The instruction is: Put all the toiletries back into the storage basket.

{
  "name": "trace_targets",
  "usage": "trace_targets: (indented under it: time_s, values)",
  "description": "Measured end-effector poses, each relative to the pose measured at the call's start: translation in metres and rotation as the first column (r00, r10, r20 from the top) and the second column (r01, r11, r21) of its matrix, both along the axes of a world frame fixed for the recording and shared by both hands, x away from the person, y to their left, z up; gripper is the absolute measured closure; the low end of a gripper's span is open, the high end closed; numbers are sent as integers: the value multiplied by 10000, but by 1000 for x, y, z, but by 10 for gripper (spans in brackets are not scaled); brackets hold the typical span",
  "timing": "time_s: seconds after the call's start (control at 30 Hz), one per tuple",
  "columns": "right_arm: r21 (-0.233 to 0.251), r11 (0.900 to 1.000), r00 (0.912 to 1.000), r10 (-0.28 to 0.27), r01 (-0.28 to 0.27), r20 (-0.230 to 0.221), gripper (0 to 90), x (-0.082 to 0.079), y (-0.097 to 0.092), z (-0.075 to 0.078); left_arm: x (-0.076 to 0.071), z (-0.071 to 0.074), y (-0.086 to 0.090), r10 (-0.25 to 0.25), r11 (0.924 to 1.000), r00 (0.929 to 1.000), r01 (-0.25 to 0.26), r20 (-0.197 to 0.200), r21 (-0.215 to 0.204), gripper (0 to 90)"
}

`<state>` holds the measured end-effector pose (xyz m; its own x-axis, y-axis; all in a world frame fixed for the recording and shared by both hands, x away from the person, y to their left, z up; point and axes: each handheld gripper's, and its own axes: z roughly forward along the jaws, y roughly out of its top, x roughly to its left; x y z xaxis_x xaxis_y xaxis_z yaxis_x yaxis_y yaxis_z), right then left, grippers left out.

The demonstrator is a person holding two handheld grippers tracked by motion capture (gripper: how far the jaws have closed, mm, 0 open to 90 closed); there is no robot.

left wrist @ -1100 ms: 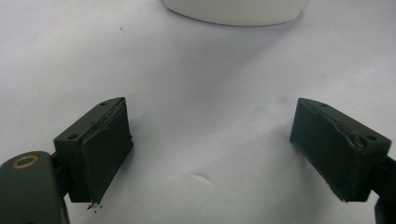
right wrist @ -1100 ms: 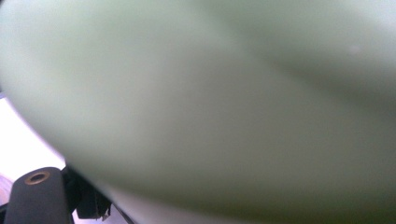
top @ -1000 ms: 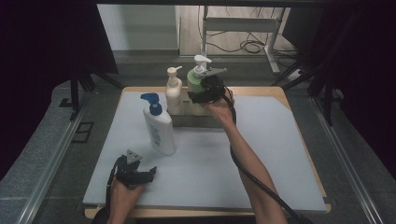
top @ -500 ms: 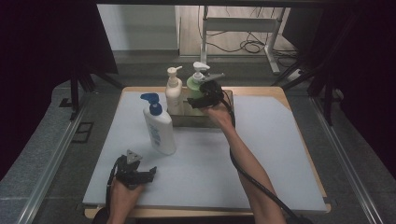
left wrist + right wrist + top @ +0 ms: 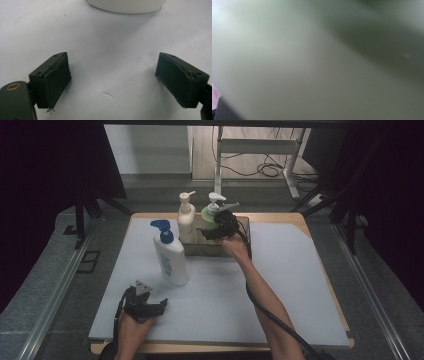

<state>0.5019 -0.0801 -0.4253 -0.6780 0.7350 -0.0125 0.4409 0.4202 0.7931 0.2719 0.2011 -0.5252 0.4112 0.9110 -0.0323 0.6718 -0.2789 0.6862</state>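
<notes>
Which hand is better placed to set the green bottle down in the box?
Right: the right gripper is at the green bottle over the box; the left gripper rests open near the table's front edge.

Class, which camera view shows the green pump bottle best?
The high view: the green pump bottle stands whole in the clear box, beside the right gripper. The right gripper view gives a green blur.

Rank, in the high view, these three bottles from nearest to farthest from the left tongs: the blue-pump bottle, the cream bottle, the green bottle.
Measured from the left tongs at the near left of the table:
1. Blue-pump bottle: standing on the mat, just beyond the tongs.
2. Cream bottle: farther back, at the left end of the box.
3. Green bottle: farthest, to the right of the cream one, at the right tongs.
</notes>
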Motion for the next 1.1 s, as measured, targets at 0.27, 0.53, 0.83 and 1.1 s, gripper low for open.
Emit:
trace_targets:
  time_s: [0.27,0.53,0.83,1.1]
  values:
    - [197,9998,9997,104,-100,-238,115,3,-3,-4,0,0,0,-1,10000,10000,1,5,6,118]
    - [131,9996,9993,242,-238,-292,108,6,-1,-4,0,0,0,-1,10000,10000,1,6,6,118]
    - [281,9985,9989,460,-460,-2,12,3,-10,5,0,0,0,2,10000,10000,-2,13,14,118]
    - [281,9975,9978,647,-651,173,34,-9,-25,15,0,0,0,7,10000,10000,-7,20,9,118]
